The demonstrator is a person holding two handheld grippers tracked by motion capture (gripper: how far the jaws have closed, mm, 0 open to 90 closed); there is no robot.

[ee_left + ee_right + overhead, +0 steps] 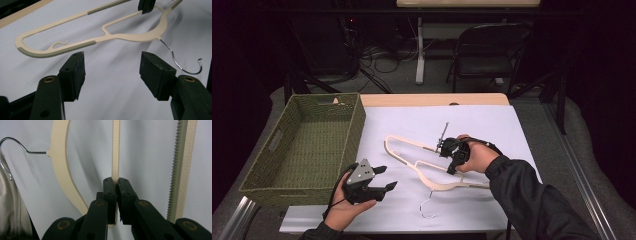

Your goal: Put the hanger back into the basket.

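The hanger lies on the white sheet over the worktop, near the middle, its wire hook toward the person's edge. A second wire hook pokes up just behind the right claw, so another hanger may lie with it; I cannot tell how the two are stacked.

The right claw is clamped on the hanger's thin inner bar: in the right gripper view its two jaws press together with the cream strip between them. The thin bar is probably chosen because the curved shoulder and the ribbed arm are too wide or too flat on the sheet to pinch well.

The left claw hangs apart from the hanger, jaws spread wide with nothing between them. Seen along its own jaws, the ribbed lower arm lies just ahead, so it looks ready to take the far end and steady the frame once lifted.

The green woven basket sits at the left of the worktop, just beside the left hand and apparently empty; it is likely where the hanger is headed. A one-point grip could let the hanger swing, so a second hold would help.
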